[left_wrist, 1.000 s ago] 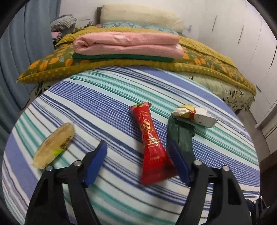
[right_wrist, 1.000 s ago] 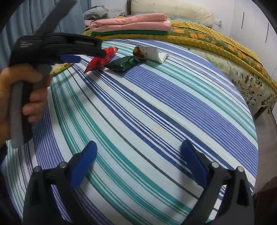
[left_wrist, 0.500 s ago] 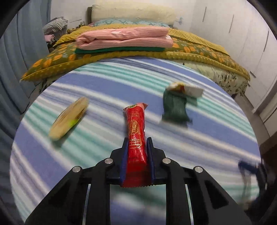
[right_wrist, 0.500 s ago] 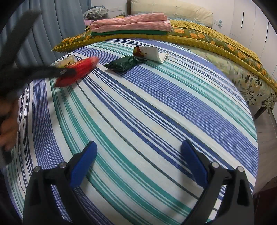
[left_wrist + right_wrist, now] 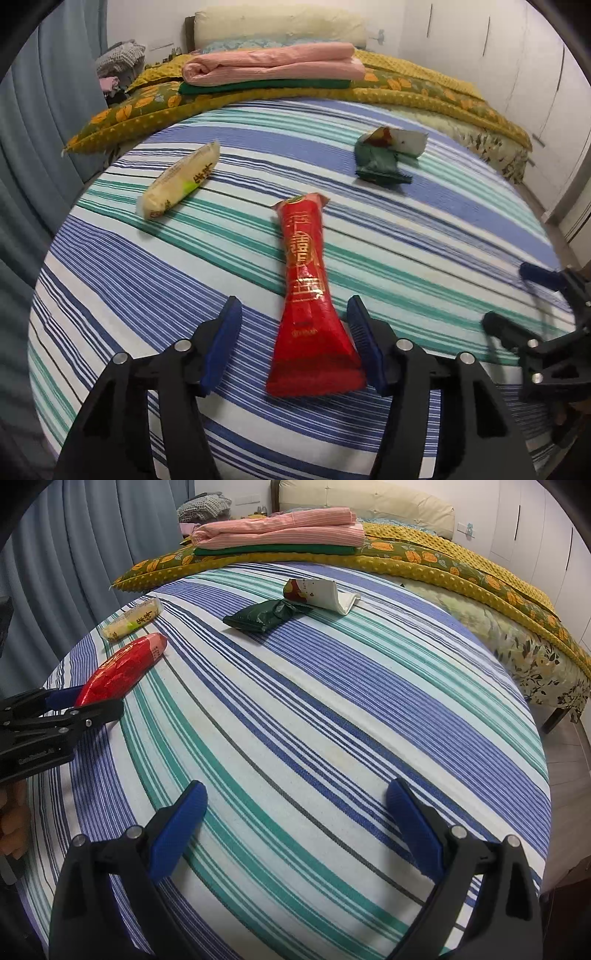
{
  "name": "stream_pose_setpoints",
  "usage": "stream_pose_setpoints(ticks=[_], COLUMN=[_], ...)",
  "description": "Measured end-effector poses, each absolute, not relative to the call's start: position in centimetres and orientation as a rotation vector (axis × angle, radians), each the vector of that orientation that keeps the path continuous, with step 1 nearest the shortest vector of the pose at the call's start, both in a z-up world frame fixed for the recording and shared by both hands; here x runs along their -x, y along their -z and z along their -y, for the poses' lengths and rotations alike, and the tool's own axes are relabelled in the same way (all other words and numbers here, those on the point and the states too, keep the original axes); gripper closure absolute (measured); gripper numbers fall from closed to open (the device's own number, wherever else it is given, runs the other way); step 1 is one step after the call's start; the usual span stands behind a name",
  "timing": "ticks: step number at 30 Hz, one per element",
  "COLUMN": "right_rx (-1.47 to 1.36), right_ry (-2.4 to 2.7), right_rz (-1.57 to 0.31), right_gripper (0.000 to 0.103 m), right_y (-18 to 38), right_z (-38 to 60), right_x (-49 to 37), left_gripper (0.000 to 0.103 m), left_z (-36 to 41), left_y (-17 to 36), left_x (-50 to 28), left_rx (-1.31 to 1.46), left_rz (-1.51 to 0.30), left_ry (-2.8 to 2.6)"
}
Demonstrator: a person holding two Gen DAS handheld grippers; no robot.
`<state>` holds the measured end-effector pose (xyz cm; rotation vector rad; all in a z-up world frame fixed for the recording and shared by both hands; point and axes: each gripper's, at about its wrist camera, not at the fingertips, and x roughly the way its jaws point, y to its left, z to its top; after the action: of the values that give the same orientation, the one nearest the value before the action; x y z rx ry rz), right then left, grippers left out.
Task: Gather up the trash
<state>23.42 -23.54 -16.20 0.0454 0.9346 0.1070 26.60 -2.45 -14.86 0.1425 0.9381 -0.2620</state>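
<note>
Lying on the striped cloth: red packet nearest, pale packet sitting left behind it, green wrapper touching folded carton right behind.

Both hand-held grippers angled down, jaws apart.

The left gripper has just been opening; its blue pads stand clear on either side of a red packet lying between them. The right gripper is spread wide with nothing between its fingers. A hand shows at the left gripper's handle.
</note>
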Motion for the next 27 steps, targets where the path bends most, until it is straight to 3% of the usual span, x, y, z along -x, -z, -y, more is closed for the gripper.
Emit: stream_pose_setpoints(ticks=[1,4,9,13,24,26,27], right_rx=[-0.046,-0.052,-0.154,-0.269,-0.251,-0.185,-0.147], right_ry=[-0.107,-0.101,-0.045,-0.088,0.007,0.027,0.019], right_rz=[-0.935,-0.932,-0.910,-0.929,-0.935,-0.935,-0.928], right_gripper=[0.009,0.009,0.010,0.025,0.025,0.037,0.052], right_y=[16.2,16.2,15.4,14.6,14.9,15.0,15.0], right_z=[23.6,23.6,25.2,24.8,20.4,20.1,19.9], right_x=[-23.4,-23.5,-25.7,-30.6,-40.2,-40.1,-39.9], left_gripper=[0.040,0.009,0.005,0.005,0.005,0.005,0.005], left_z=[2.5,2.5,1.7,1.6,1.6,1.6,1.6], left_y=[14.9,15.3,15.5,15.5,15.5,15.5,15.5], left_x=[-26.6,-26.8,-27.4,-27.4,-27.4,-27.4,-27.4], left_rx=[-0.150,-0.189,-0.144,-0.141,-0.141,-0.141,-0.141], left_rz=[-0.938,-0.932,-0.961,-0.961,-0.961,-0.962,-0.962], left_ry=[0.260,0.189,0.205,0.204,0.204,0.204,0.204])
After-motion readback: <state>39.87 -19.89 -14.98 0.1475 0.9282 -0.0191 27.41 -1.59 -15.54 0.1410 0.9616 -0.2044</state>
